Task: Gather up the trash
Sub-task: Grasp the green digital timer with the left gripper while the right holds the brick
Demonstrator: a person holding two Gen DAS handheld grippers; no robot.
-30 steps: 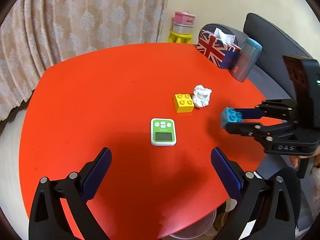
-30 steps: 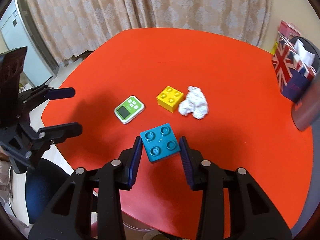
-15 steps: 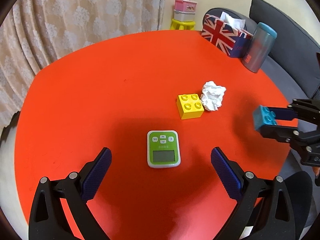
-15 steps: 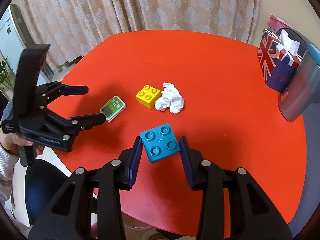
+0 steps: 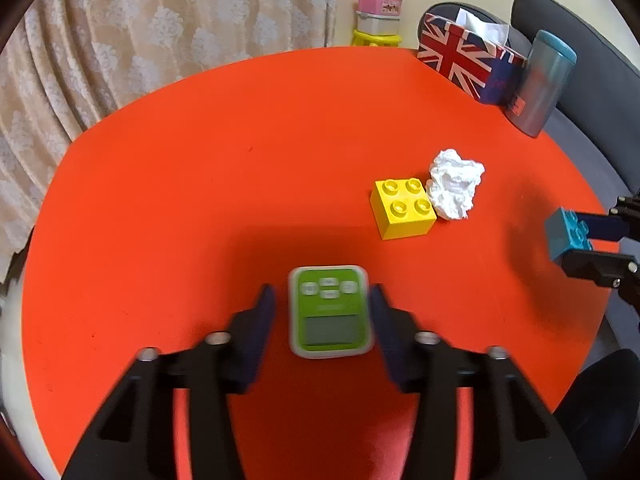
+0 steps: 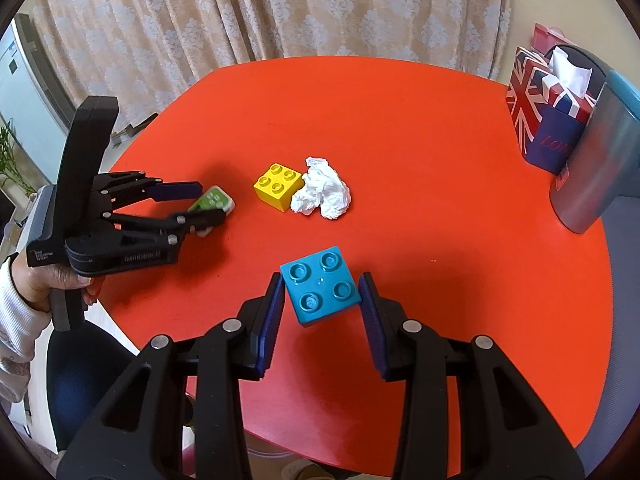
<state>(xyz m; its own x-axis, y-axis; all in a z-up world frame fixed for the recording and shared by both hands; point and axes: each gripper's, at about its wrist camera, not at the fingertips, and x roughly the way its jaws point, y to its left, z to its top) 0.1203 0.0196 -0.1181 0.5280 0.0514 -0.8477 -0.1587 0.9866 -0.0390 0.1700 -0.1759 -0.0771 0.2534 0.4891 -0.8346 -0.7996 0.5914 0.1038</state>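
Note:
A crumpled white tissue (image 5: 454, 190) (image 6: 322, 194) lies on the red table (image 5: 200, 160), touching a yellow brick (image 5: 402, 208) (image 6: 278, 186). My left gripper (image 5: 322, 312) (image 6: 208, 204) hangs low over a green timer (image 5: 328, 312) (image 6: 212, 200). Its jaws are closing with the timer between them. A thin gap still shows on the timer's left side. My right gripper (image 6: 322, 300) (image 5: 576, 240) is shut on a blue brick (image 6: 320, 288) (image 5: 562, 236), held above the table's near right part.
A Union Jack tissue box (image 5: 460, 56) (image 6: 544, 120) and a grey-blue tumbler (image 5: 540, 84) (image 6: 592, 168) stand at the table's far right edge. Behind them is a dark chair back (image 5: 580, 40), and curtains hang behind the table. A hand with a white sleeve (image 6: 16, 308) holds the left gripper.
My left gripper has moved forward and down over the green timer, and its jaws have narrowed from wide open. The right gripper has stayed almost in place with the blue brick.

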